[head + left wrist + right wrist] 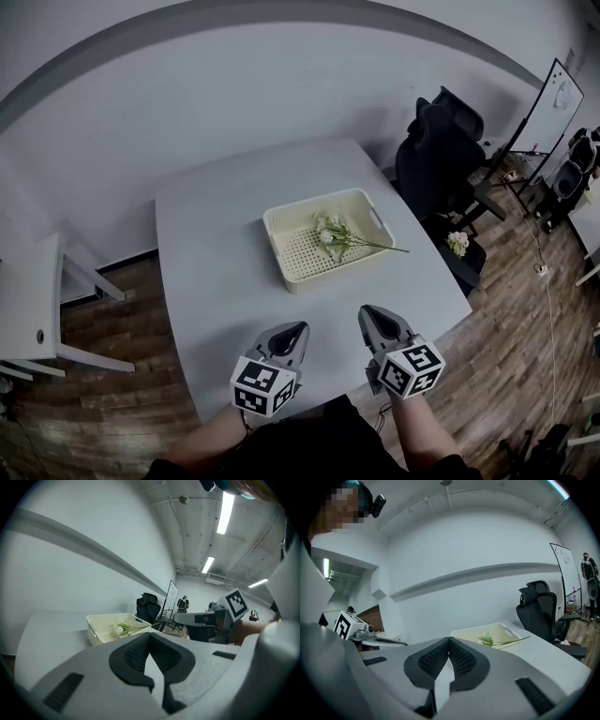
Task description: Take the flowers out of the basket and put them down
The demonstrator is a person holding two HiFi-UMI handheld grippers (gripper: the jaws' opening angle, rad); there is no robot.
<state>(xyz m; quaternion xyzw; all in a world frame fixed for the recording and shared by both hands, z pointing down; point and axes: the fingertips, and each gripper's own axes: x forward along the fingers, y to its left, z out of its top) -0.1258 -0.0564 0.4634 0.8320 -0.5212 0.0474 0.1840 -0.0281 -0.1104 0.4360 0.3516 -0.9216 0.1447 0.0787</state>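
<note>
A cream plastic basket [281, 234] sits on the grey table [216, 253], a little right of its middle. A bunch of white flowers [328, 234] lies inside it, and their green stems reach out over the right rim. Both grippers hover over the near table edge, short of the basket and apart from it. The left gripper [298, 328] is shut with nothing in it, and so is the right gripper [366, 311]. The left gripper view shows the basket [101, 626] and flowers [121, 629] beyond the closed jaws. The right gripper view shows the basket [508, 632] and flowers [490, 640] ahead.
A black office chair [439, 150] stands by the table's right side, with another small bunch of white flowers [457, 242] on a dark seat beside it. A whiteboard [548, 103] stands at far right. White furniture [37, 300] is on the wooden floor at left.
</note>
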